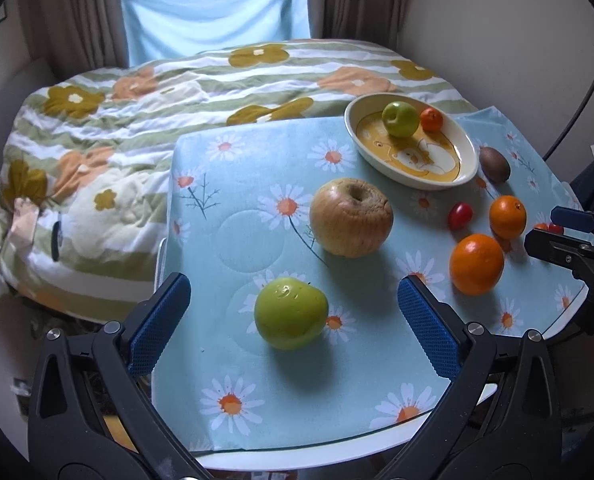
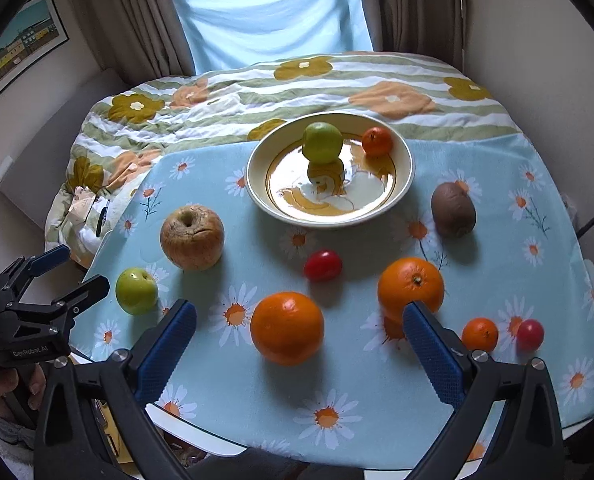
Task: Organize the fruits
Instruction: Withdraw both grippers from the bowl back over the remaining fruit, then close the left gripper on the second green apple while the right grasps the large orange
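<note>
A cream bowl (image 2: 407, 168) at the back of the table holds a green apple (image 2: 321, 142) and a small tangerine (image 2: 377, 141). On the cloth lie a wrinkled brown apple (image 2: 192, 237), a green apple (image 2: 136, 291), two oranges (image 2: 287, 328) (image 2: 411, 286), a kiwi (image 2: 453, 210), two red tomatoes (image 2: 323, 266) (image 2: 530, 334) and a small tangerine (image 2: 479, 334). My left gripper (image 1: 293, 300) is open around the near green apple (image 1: 291, 314), not touching it. My right gripper (image 2: 299, 328) is open with the near orange between its fingers.
The table (image 2: 201, 444) has a daisy-print cloth (image 2: 377, 396) and stands against a bed with a flowered quilt (image 2: 225, 100). Curtains and a window are behind. The left gripper (image 2: 53, 284) shows at the table's left edge in the right wrist view.
</note>
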Demonstrator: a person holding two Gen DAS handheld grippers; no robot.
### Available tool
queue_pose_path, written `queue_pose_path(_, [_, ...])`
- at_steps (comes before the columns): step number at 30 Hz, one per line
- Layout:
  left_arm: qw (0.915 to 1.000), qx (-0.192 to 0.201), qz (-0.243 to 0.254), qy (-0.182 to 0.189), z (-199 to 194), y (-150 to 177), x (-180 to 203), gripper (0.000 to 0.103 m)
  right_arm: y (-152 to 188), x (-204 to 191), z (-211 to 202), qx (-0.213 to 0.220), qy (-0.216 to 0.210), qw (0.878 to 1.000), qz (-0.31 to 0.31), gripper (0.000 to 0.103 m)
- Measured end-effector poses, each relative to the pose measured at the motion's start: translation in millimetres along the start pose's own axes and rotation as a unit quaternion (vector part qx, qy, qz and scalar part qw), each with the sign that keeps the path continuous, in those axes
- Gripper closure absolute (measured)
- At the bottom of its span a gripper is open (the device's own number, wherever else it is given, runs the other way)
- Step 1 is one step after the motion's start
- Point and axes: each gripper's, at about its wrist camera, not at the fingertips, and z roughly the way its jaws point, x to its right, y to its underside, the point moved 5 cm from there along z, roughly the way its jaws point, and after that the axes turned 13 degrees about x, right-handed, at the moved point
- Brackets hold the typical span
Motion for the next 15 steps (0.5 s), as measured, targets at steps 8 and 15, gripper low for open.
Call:
queue_pose_path(8, [0.9981, -0.03, 0.042, 0.034, 31, 24, -5, 0.005, 30, -6, 24, -0.024, 0.039, 0.998, 0.044, 0.0])
queue_pose_path(15, [0.9941, -0.053, 0.071, 0.063, 48, 38, -2, 0.023, 41, -9, 33, -0.03, 0.064, 0.996, 0.059, 0.0])
